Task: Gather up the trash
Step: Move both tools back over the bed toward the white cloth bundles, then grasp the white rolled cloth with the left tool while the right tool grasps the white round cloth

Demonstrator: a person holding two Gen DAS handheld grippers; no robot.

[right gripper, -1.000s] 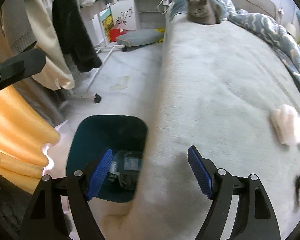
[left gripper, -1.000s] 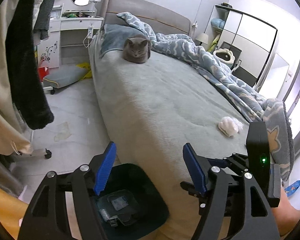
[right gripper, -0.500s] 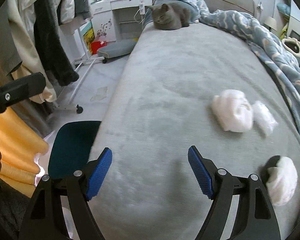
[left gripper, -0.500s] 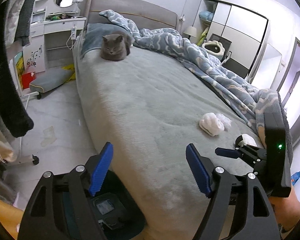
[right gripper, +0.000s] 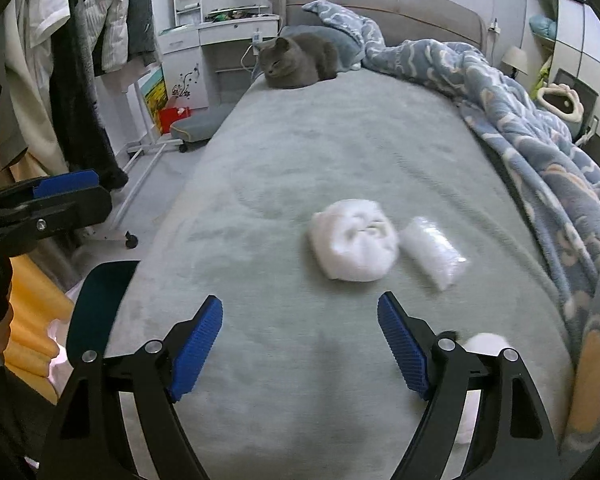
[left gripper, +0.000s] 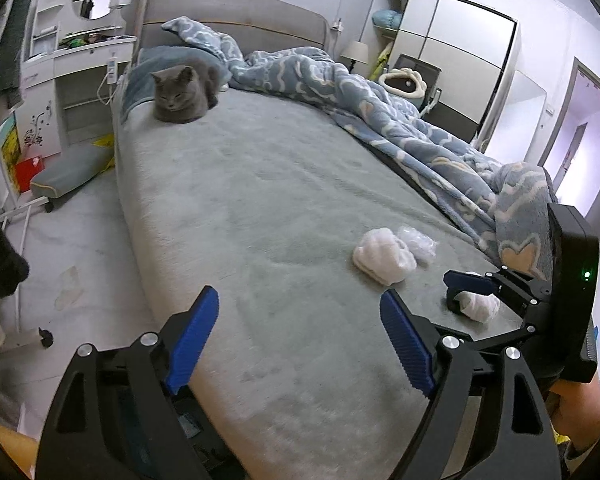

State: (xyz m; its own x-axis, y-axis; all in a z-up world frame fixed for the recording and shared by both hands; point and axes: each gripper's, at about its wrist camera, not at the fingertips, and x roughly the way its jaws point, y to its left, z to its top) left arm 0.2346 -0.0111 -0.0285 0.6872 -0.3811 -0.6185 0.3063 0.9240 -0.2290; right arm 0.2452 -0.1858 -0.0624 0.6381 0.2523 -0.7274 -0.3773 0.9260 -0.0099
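Note:
On the grey bed (left gripper: 268, 208) lie a white crumpled wad (left gripper: 384, 258), a clear plastic wrapper (left gripper: 418, 242) beside it and a smaller white wad (left gripper: 478, 306). My left gripper (left gripper: 300, 340) hovers over the bed's near edge, its jaws opening with nothing between them. My right gripper (left gripper: 452, 291) reaches in from the right beside the smaller wad. In the right wrist view my right gripper (right gripper: 300, 346) is open and empty, just short of the big wad (right gripper: 354, 246) and the wrapper (right gripper: 432, 256). The smaller wad (right gripper: 486, 344) sits outside its right finger.
A grey cat (left gripper: 184, 94) rests at the bed's head, and a blue patterned duvet (left gripper: 420, 132) is heaped along the right side. The dark teal bin (right gripper: 96, 304) stands on the floor left of the bed. Hanging clothes (right gripper: 84, 80) and a wheeled rack are at left.
Both views have swung from the bin beside the bed onto the mattress. The bin has slid almost out of view, the wads are nearer, and the left jaws have widened.

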